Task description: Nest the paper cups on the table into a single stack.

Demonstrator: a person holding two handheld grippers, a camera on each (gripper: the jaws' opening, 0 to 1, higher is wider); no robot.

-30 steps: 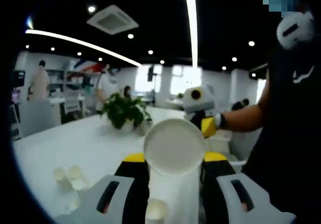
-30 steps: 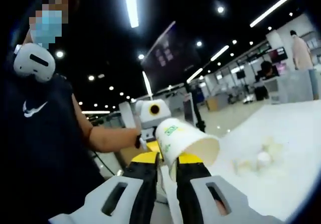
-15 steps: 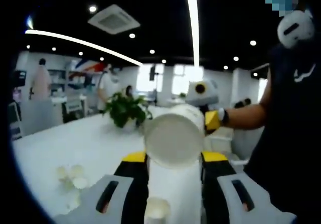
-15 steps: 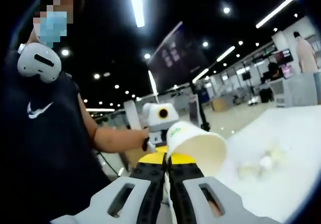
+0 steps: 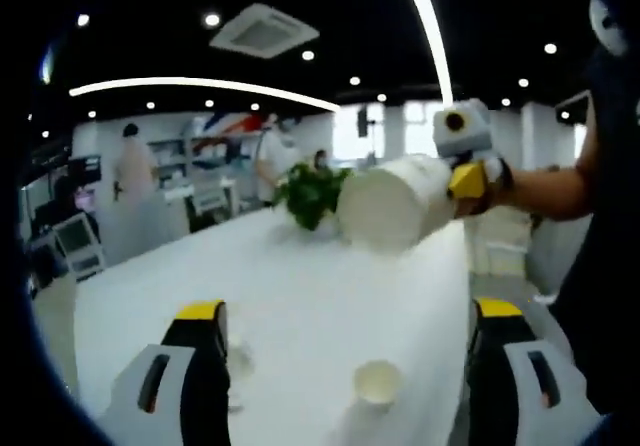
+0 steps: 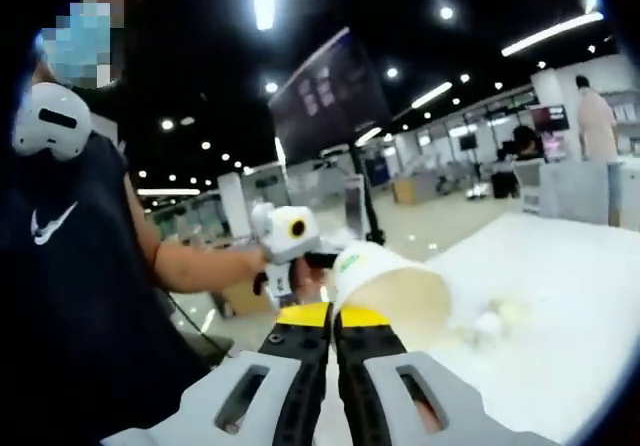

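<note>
Left gripper view shows the white counter (image 5: 300,286) with a potted plant (image 5: 310,194) at its far end. Above it the right gripper (image 5: 468,181) carries the paper cup stack (image 5: 395,204), tilted. One paper cup (image 5: 378,384) stands between the released left gripper (image 5: 350,366) fingers. Right gripper view shows fingers clenched on the stack's rim.

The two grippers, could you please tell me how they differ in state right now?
The left gripper is open, jaws wide apart with nothing between them; the right gripper is shut on the rim of a paper cup. The left gripper hangs over the white table above a loose cup; the right gripper holds its cup lying sideways in the air. Both have yellow-tipped black jaws.
</note>
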